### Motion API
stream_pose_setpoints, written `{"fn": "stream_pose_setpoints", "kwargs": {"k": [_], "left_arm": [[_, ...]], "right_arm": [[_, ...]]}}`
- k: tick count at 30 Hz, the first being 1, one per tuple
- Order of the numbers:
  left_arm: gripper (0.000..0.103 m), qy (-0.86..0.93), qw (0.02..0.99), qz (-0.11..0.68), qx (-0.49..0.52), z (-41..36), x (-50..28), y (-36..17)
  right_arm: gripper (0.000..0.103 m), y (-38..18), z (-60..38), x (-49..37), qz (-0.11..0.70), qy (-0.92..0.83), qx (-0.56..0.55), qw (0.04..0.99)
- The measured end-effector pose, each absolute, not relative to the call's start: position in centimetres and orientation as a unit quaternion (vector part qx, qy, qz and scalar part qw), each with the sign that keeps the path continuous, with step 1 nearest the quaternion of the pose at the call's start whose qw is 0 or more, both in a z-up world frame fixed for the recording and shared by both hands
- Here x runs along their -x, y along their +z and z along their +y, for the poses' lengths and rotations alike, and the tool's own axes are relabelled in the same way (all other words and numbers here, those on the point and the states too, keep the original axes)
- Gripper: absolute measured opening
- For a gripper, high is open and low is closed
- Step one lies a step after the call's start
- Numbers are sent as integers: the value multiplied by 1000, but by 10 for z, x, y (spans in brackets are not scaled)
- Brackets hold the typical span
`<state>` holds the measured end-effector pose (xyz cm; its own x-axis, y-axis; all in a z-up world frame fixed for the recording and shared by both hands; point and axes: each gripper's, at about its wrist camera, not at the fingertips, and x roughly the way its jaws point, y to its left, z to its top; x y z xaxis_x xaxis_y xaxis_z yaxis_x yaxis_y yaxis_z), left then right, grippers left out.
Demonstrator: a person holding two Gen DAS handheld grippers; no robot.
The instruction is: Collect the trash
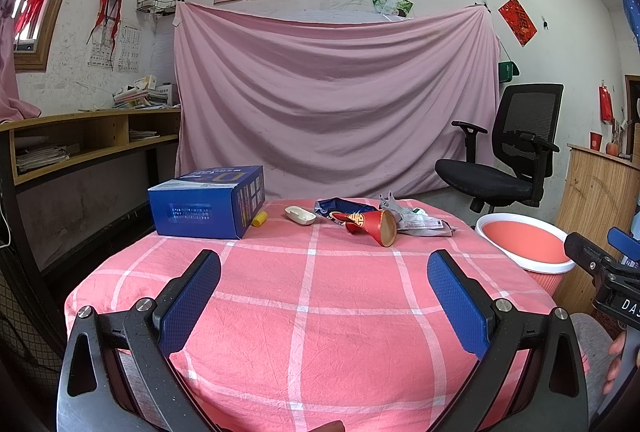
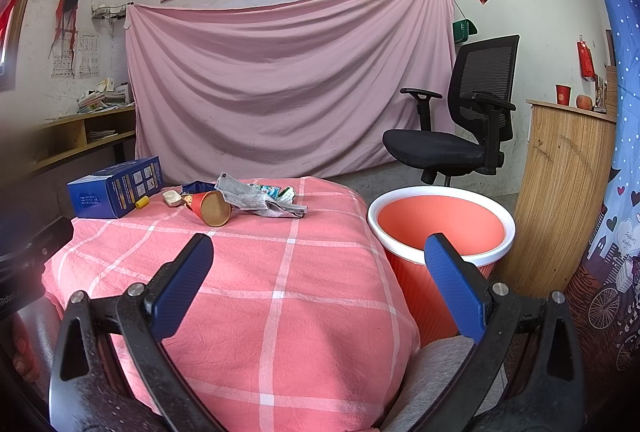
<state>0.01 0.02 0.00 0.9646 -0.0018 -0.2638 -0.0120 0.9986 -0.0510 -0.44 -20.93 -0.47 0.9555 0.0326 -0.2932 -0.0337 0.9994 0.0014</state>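
Trash lies at the far side of the pink checked table (image 1: 304,312) (image 2: 280,292): a red paper cup (image 1: 374,225) (image 2: 210,207) on its side, a blue wrapper (image 1: 340,206) (image 2: 198,187), crumpled grey and white wrappers (image 1: 420,222) (image 2: 256,198), a small yellow piece (image 1: 259,219) (image 2: 142,202) and a white oval case (image 1: 300,215) (image 2: 172,197). An orange bin (image 1: 528,244) (image 2: 440,220) with a white rim stands on the floor right of the table. My left gripper (image 1: 324,264) hangs open over the near table, empty. My right gripper (image 2: 318,248) is open and empty near the table's right edge, beside the bin.
A blue box (image 1: 208,202) (image 2: 116,188) sits at the table's far left. A black office chair (image 1: 516,148) (image 2: 468,112) stands behind the bin, a wooden cabinet (image 2: 560,200) to its right, and a wooden shelf desk (image 1: 88,140) at the left wall.
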Motion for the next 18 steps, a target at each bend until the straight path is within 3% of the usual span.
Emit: {"fn": "stream_pose_setpoints", "kwargs": {"k": [18], "left_arm": [[101, 19, 991, 130, 28, -2, -23, 6]], "right_arm": [[103, 11, -210, -9, 126, 34, -6, 991]]}}
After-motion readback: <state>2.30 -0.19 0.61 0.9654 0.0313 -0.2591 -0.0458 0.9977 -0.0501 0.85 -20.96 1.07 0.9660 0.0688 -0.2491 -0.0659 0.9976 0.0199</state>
